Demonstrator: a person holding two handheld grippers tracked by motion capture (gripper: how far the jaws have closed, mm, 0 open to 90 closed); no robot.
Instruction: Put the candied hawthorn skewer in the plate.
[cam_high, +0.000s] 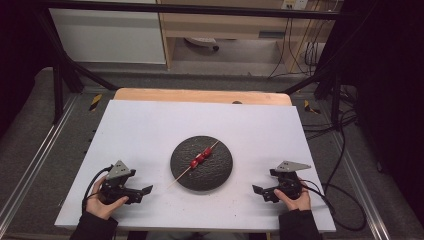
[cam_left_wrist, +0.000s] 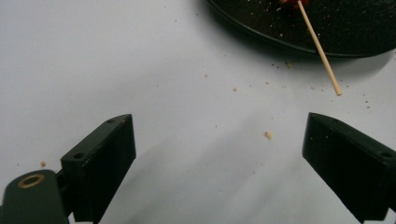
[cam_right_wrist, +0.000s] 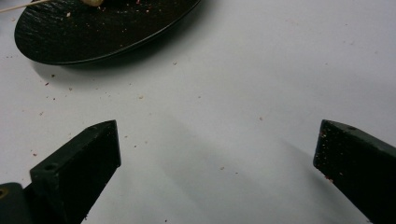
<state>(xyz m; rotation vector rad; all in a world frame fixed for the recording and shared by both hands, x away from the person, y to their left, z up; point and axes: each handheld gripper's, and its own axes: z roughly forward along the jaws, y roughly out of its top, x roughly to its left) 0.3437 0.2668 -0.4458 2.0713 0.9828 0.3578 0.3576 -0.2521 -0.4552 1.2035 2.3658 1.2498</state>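
Note:
A round black plate (cam_high: 220, 170) lies in the middle of the white board. Across it rests a wooden skewer (cam_high: 185, 173) with red pieces (cam_high: 200, 157) threaded on it; its bare end sticks out past the plate's near-left rim. My left gripper (cam_high: 145, 192) rests at the near left of the board, open, nothing between its jaws. In the left gripper view the skewer's tip (cam_left_wrist: 329, 74) hangs ahead of the jaws, beyond the plate's edge (cam_left_wrist: 261, 35). My right gripper (cam_high: 257, 192) sits at the near right, open and empty, with the plate (cam_right_wrist: 70, 42) ahead to its left.
Small crumbs (cam_left_wrist: 268, 135) dot the white board (cam_high: 150, 125) around the plate. A wooden table edge (cam_high: 200, 95) shows behind the board. Black frame bars and cables (cam_high: 340, 150) run along the sides and back.

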